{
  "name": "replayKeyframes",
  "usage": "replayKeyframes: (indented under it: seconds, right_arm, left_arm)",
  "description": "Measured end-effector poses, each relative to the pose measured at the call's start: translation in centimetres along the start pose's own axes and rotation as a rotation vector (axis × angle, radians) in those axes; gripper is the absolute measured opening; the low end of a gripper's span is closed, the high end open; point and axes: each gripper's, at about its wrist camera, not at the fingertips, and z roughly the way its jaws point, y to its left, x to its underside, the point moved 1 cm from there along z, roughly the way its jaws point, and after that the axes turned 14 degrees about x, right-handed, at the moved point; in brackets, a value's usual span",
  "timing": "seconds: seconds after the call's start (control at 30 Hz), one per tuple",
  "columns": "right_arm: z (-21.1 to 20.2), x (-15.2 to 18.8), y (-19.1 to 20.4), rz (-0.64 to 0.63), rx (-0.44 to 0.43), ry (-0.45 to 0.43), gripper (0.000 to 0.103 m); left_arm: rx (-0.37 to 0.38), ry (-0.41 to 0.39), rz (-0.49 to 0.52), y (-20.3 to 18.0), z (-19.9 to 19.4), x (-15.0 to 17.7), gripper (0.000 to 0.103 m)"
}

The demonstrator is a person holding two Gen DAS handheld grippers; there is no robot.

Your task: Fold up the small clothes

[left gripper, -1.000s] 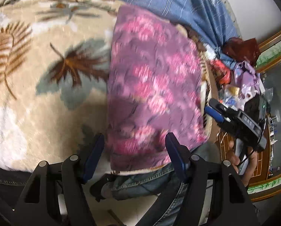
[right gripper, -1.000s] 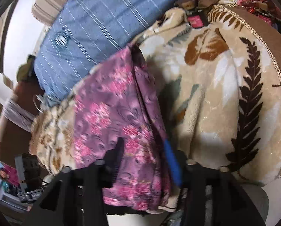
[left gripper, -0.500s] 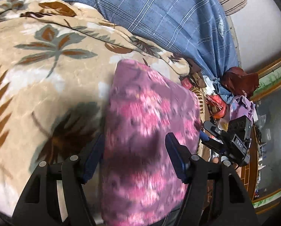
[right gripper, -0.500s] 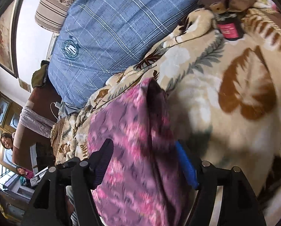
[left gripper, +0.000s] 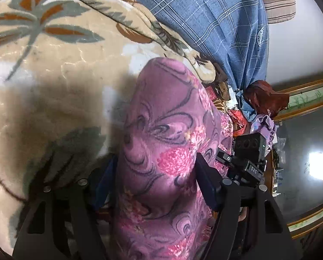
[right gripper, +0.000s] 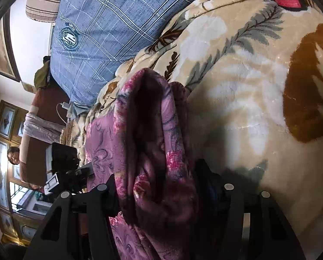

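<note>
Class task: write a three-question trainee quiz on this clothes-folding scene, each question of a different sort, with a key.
1. True or false: the purple floral garment sits between the two fingers of the left claw.
2. Over which surface is the garment held? A: a wooden table. B: the leaf-print blanket. C: a tiled floor.
3. Fill in: the checked bedding beyond the blanket is coloured ____.

Key: 1 true; 2 B; 3 blue.
</note>
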Motion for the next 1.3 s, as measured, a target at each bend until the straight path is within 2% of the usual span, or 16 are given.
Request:
replayKeyframes:
  seconds: [0.1, 0.17, 0.27, 0.3, 0.37, 0.4, 0.5, 0.73, 0.93, 1.03, 1.13, 1.3]
  right_arm:
    - [0.4, -0.4, -0.2, 0.009, -0.042, 0.008, 0.055]
    - [0.7, -0.5, -0.4, 0.017, -0.063, 0.015, 0.048]
    - [0.9, -0.4, -0.7, 0.029, -0.085, 0.017, 0.037]
    - [0.7, -0.3, -0.5, 0.026, -0.082, 0.008, 0.035]
    - [0.2, 0.0, 0.0, 0.012, -0.063, -0.013, 0.031]
    - [-0.2, 0.2, 0.5, -0.003, -0.046, -0.028, 0.030]
    - [-1.8, 1.0, 2.4, -0.045, -0.022, -0.085, 0.026]
    - [-7.3, 7.0, 8.4, -0.084, -0.079, -0.234, 0.024]
    - [-8.9, 11.1, 15.0, -0.136, -0.126, -0.257, 0.024]
    - [-8.7, 11.9, 18.2, -0.164, -0.157, -0.250, 0.024]
    - [-7.8, 11.2, 20.8, -0.174, -0.175, -0.230, 0.024]
    - [-5.3, 7.8, 23.2, -0.157, -0.165, -0.199, 0.024]
  left_arm:
    - [0.026, 0.011, -0.013, 0.1, 0.4, -0.5, 0.070]
    - [0.036, 0.015, -0.023, 0.2, 0.5, -0.7, 0.067]
    - [0.014, 0.009, -0.032, 0.5, 0.5, -0.6, 0.049]
    - [0.010, 0.004, -0.034, 0.4, 0.3, -0.5, 0.040]
    - [0.011, -0.014, -0.007, -0.4, -0.2, 0.0, 0.031]
    - [-0.002, -0.024, 0.036, -1.5, -0.5, 0.4, 0.030]
    - [-0.025, -0.057, 0.114, -4.1, -1.8, 1.7, 0.029]
    - [-0.027, -0.146, 0.228, -9.3, -9.0, 6.8, 0.028]
    - [-0.041, -0.201, 0.254, -11.7, -16.6, 10.1, 0.028]
    - [-0.037, -0.222, 0.236, -11.8, -19.9, 10.2, 0.028]
    - [-0.039, -0.238, 0.225, -11.5, -22.3, 9.1, 0.028]
    - [-0.033, -0.236, 0.203, -9.9, -23.6, 4.7, 0.028]
